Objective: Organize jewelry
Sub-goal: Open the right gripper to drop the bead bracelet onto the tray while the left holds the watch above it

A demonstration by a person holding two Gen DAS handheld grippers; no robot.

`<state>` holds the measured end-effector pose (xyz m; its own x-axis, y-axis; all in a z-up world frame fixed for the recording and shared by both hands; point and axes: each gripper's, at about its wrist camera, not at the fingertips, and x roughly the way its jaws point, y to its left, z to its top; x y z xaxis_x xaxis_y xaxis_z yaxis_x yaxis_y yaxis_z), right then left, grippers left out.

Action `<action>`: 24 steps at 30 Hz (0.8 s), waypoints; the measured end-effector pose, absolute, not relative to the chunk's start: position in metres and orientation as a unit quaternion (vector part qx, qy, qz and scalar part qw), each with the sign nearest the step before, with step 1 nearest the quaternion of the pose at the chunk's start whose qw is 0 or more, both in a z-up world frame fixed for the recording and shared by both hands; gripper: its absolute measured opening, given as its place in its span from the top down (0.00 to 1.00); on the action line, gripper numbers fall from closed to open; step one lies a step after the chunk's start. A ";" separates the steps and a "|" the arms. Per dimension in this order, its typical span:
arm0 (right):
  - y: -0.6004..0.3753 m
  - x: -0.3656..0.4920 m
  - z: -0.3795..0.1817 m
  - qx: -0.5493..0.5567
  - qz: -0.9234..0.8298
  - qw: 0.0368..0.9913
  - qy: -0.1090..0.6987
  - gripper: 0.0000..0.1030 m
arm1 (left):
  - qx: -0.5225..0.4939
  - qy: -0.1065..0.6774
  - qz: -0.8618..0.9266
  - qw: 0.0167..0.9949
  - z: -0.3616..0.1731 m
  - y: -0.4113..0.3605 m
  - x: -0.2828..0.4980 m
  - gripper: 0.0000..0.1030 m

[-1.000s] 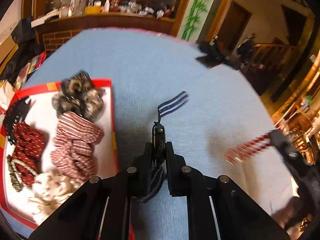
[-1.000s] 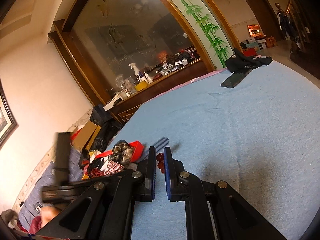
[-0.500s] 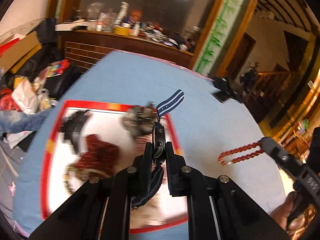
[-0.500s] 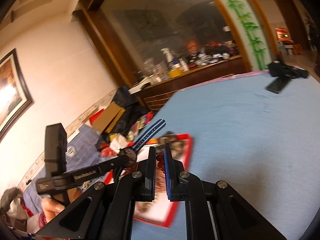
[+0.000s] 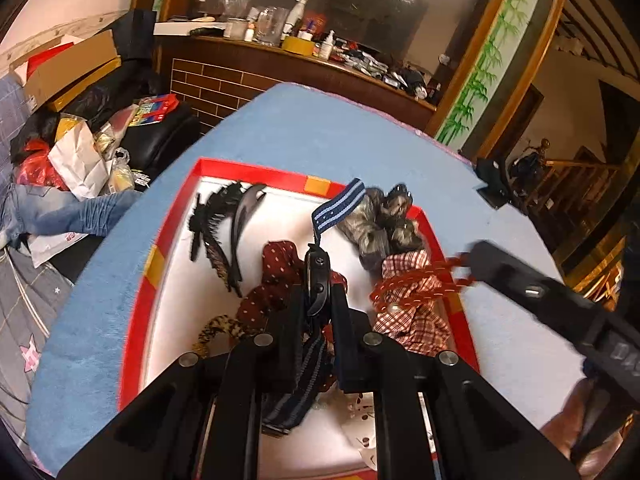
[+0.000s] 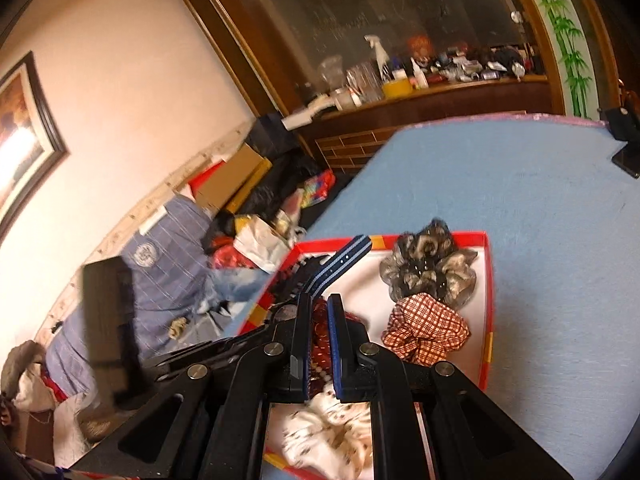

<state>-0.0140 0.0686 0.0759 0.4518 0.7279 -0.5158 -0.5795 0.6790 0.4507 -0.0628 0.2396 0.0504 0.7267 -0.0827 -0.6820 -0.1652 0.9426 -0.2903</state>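
Note:
My left gripper (image 5: 318,294) is shut on a watch with a blue striped strap (image 5: 340,210), held above the red-rimmed white tray (image 5: 256,172). The strap end also shows in the right wrist view (image 6: 344,262). My right gripper (image 6: 319,304) is shut on a red bead bracelet (image 6: 320,340), which hangs over the tray's right side in the left wrist view (image 5: 416,284). In the tray lie a grey scrunchie (image 6: 430,270), a red checked scrunchie (image 6: 426,330), a dark red dotted scrunchie (image 5: 280,276), black hair clips (image 5: 224,232) and a white patterned scrunchie (image 6: 328,432).
The tray (image 6: 490,280) sits on a blue cloth-covered table (image 6: 520,200). A black phone and dark cloth (image 6: 624,148) lie at the table's far edge. Bags, boxes and clothes (image 5: 80,140) clutter the floor left of the table. A wooden sideboard with bottles (image 5: 304,52) stands behind.
Both grippers have swung left and now hang over the tray. The watch and the bracelet moved with them, from above the bare cloth to above the tray.

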 end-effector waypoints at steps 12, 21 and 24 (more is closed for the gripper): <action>0.074 0.013 0.020 0.070 0.343 0.841 0.412 0.91 | -0.114 0.374 0.058 0.919 0.020 0.216 -0.046 0.86; 0.071 0.015 0.009 0.054 0.328 0.839 0.430 0.90 | -0.123 0.390 0.074 0.910 0.014 0.220 -0.039 0.80; 0.072 0.014 0.008 0.053 0.327 0.839 0.432 0.89 | -0.129 0.392 0.071 0.908 0.012 0.222 -0.038 0.80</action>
